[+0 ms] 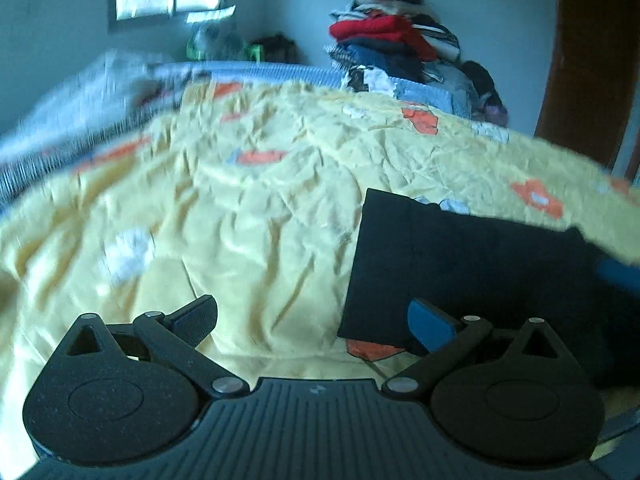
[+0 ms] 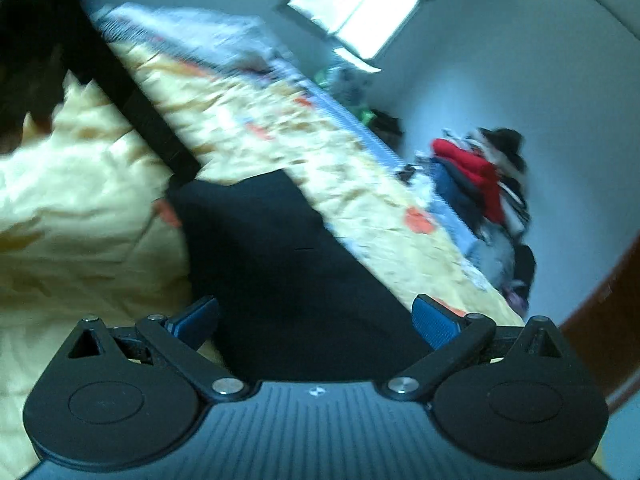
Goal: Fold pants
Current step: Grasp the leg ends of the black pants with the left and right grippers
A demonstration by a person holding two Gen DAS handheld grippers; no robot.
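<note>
Pants (image 1: 460, 264) are seen lying as a dark, flat, roughly rectangular block on the yellow patterned bedspread (image 1: 240, 208), toward the right side of the left wrist view; in the right wrist view the same dark cloth (image 2: 280, 264) sits directly ahead of the tool. At least one fold is judged done, since straight edges and a square corner are shown and no separate legs can be made out; whether a final fold is left cannot be told, as the near part is hidden behind the tools. Left gripper (image 1: 312, 320) is spread wide with nothing between its fingers, hovering over bare bedspread just left of the cloth's left edge. Right gripper (image 2: 316, 320) is likewise spread wide and empty, with the cloth spanning the gap below it; contact cannot be judged. Plenty of open bedspread is available to the left and beyond the cloth for a further fold or a slide. A clothes pile (image 1: 396, 36) at the far bed edge stands well apart. Both views are motion-blurred, so fine creases are not readable.
</note>
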